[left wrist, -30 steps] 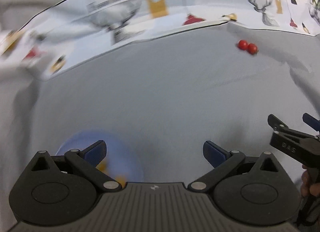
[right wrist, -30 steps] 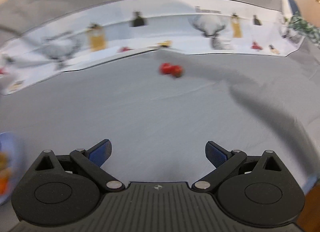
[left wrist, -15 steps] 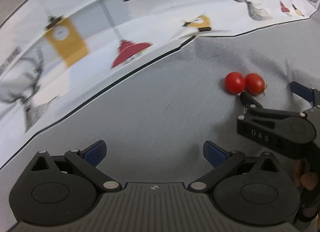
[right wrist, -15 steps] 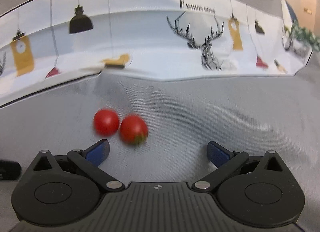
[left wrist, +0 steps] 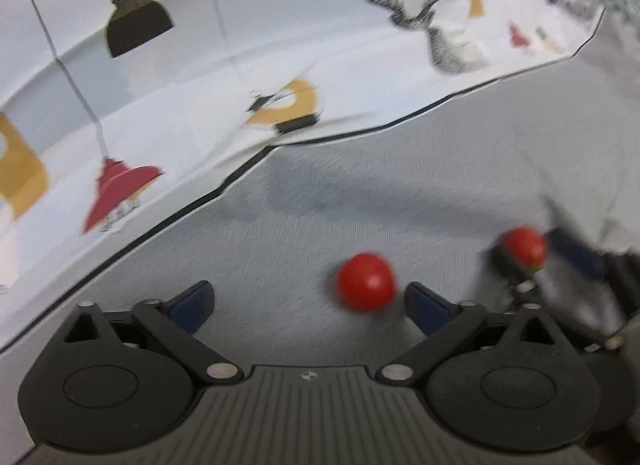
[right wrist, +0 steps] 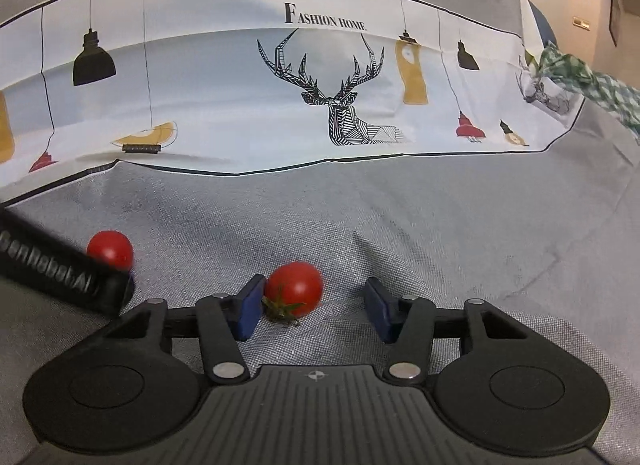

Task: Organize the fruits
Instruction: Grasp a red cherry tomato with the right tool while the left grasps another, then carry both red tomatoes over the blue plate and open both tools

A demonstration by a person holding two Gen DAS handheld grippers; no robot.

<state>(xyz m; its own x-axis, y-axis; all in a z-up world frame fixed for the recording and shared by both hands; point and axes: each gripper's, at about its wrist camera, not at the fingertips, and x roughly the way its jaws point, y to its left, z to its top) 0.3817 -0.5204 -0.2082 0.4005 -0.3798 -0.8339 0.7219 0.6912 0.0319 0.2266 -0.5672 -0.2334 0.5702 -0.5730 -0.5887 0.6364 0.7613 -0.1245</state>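
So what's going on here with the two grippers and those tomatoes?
A person holds a gripper in each hand over a grey cloth. Each has a tomato between its fingers. The right gripper has just been closing around one tomato, only its left pad touching. The left gripper, also closing, brackets the other tomato, not yet gripped.

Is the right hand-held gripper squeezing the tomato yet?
Not yet. The right hand-held gripper has just been closing around the tomato; one pad sits against it, but a gap remains at the other pad.
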